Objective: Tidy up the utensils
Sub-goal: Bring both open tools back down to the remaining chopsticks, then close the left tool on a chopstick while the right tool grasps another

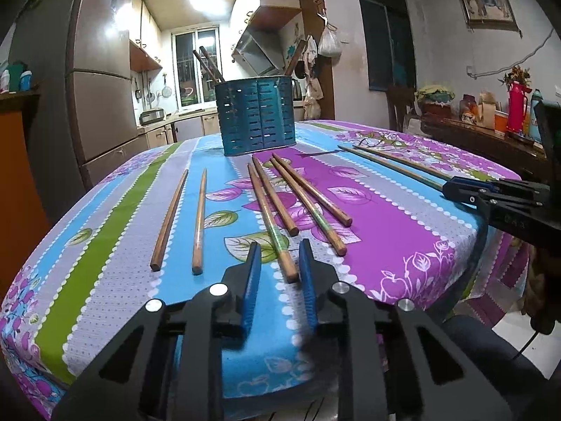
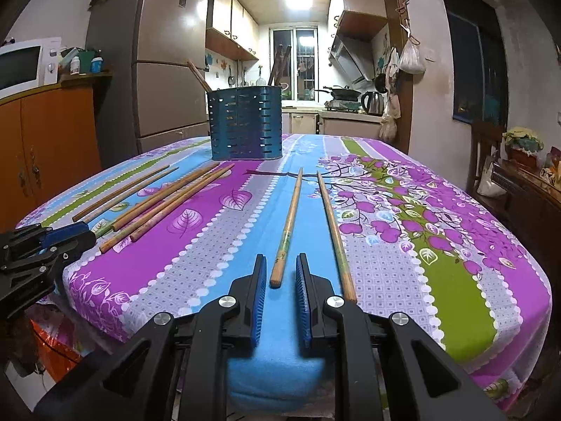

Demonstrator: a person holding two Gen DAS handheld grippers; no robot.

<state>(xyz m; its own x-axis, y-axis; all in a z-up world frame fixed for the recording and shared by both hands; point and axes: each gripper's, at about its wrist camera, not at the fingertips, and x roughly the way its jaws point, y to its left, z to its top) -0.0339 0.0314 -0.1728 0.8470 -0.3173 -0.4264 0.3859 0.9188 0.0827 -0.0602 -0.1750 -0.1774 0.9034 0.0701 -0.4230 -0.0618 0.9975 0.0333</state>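
A blue slotted utensil holder (image 1: pixel 257 115) (image 2: pixel 245 122) stands at the far middle of the table with a few chopsticks upright in it. Several wooden chopsticks lie loose on the flowered tablecloth (image 1: pixel 385 224). My left gripper (image 1: pixel 279 263) is low at the near edge, open. The near end of one chopstick (image 1: pixel 285 263) lies between its blue pads (image 1: pixel 253 273), close to the right pad, with a gap on the left. My right gripper (image 2: pixel 280 270) is open too. The end of another chopstick (image 2: pixel 282 245) lies between its tips untouched, and its partner (image 2: pixel 336 235) runs just outside the right finger.
Two more chopsticks (image 1: pixel 182 221) lie left of the left gripper, three others (image 1: pixel 308 200) to its right. The table's near edge drops off under both grippers. A dark sideboard (image 1: pixel 491 140) with a red flask stands to the right, an orange cabinet (image 2: pixel 45 140) and a fridge to the left.
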